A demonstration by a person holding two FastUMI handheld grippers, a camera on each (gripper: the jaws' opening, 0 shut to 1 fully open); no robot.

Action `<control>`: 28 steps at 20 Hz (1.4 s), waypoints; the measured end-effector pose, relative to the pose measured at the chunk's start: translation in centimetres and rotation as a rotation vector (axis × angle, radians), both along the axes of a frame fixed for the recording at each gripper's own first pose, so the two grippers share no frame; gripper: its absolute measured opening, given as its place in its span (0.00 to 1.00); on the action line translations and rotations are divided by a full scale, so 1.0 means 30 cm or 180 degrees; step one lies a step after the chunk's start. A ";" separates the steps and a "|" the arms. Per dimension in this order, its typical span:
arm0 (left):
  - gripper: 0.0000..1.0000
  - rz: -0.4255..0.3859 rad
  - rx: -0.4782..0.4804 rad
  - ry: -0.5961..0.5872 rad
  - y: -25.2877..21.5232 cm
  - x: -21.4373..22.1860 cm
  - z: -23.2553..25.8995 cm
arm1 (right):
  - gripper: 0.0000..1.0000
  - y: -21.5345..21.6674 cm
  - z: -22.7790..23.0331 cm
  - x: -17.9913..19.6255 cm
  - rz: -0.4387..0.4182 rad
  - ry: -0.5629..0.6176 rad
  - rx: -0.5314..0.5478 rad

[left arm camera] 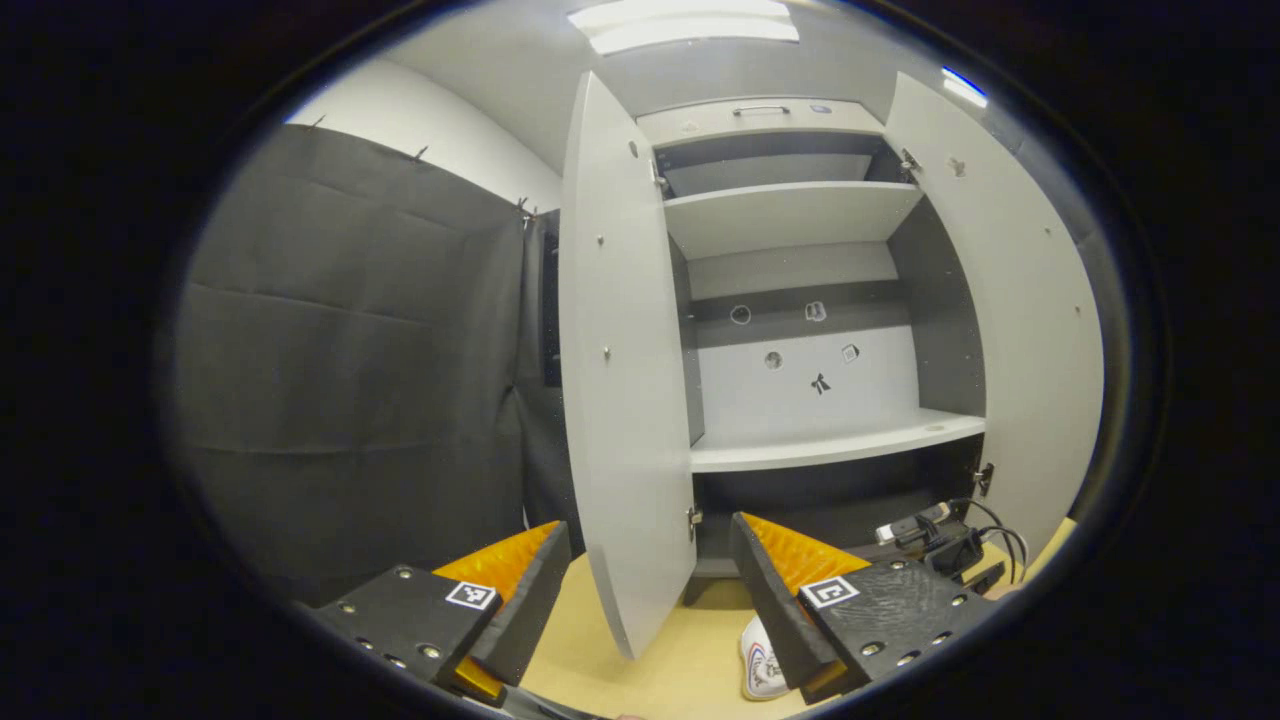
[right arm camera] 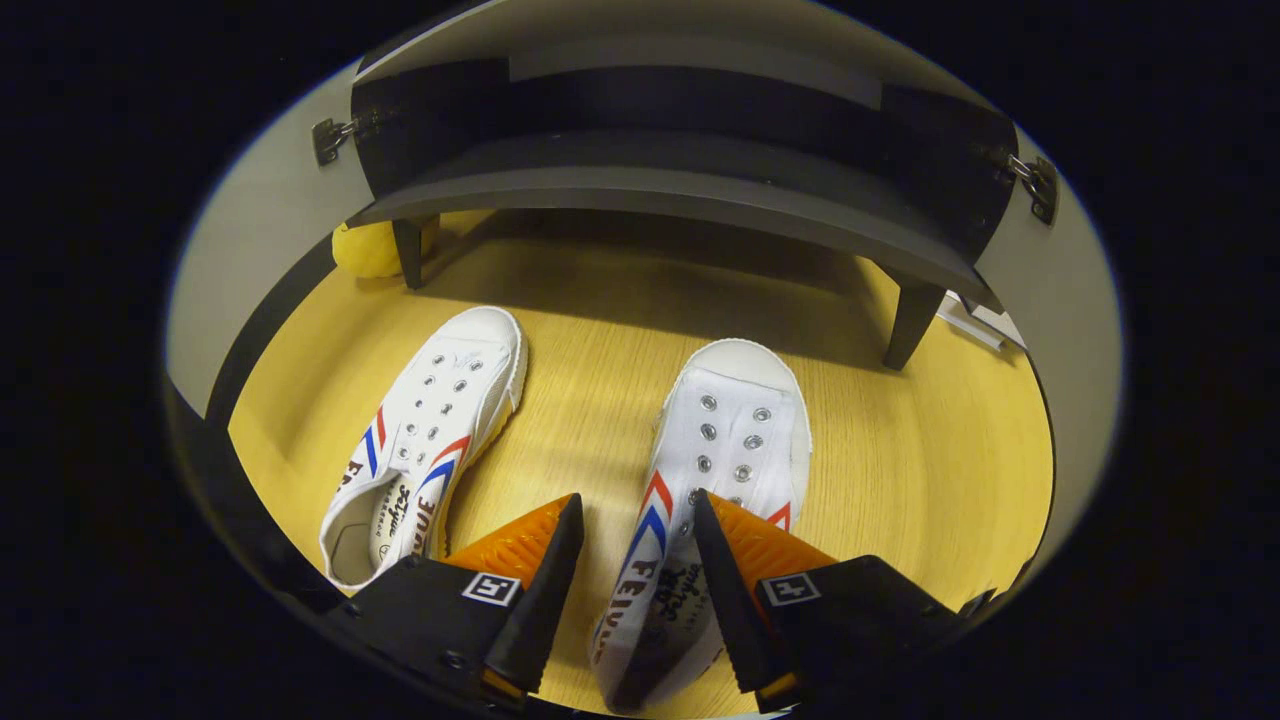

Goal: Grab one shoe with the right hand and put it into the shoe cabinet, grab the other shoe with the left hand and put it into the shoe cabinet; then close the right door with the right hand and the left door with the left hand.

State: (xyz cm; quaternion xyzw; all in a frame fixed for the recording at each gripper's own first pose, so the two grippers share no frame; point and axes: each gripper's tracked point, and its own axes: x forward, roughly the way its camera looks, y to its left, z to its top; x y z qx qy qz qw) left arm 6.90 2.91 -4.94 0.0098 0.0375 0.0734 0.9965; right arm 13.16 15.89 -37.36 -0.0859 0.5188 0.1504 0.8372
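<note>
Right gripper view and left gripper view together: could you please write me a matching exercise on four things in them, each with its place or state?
Things:
1. right tool
2. second shoe
3. left cabinet door
4. yellow object

Places or states:
A. swung open
B. open, its fingers astride the heel end of the first shoe
C. lying on the wooden floor, apart from the tool
D. beside a cabinet leg

Pairs: 1-B, 2-C, 3-A, 4-D.

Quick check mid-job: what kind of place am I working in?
Likely a staged booth, not a home: black cloth wall, an open, empty shoe cabinet, two white shoes on a wooden floor.
</note>
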 end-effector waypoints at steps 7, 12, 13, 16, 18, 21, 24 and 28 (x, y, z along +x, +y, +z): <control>1.00 -0.0051 0.0048 -0.0044 -0.016 0.000 0.025 | 0.25 -0.041 0.003 0.020 0.0008 -0.0044 -0.0199; 1.00 -0.0133 0.0026 -0.0120 -0.056 0.009 0.055 | 0.04 -0.050 0.028 0.017 -0.0073 0.0067 -0.0028; 1.00 -0.0157 0.0028 -0.0133 -0.066 0.012 0.058 | 0.02 -0.063 0.044 0.019 -0.0096 0.0033 0.0007; 1.00 -0.0219 0.0032 -0.0170 -0.096 0.019 0.072 | 0.01 -0.087 0.108 0.041 -0.0246 -0.0040 0.0189; 1.00 -0.0264 0.0033 -0.0190 -0.115 0.027 0.079 | 0.00 -0.109 0.160 0.058 -0.0274 -0.0110 0.0253; 1.00 -0.0321 0.0041 -0.0236 -0.138 0.041 0.093 | 0.01 -0.123 0.241 0.077 -0.0292 -0.0271 0.0316; 0.94 -0.0372 0.0025 -0.0259 -0.152 0.057 0.098 | 0.01 -0.129 0.347 0.086 -0.0336 -0.0375 0.0474; 0.94 -0.0437 0.0031 -0.0304 -0.163 0.080 0.111 | 0.01 -0.125 0.492 0.096 -0.0312 -0.0598 0.0600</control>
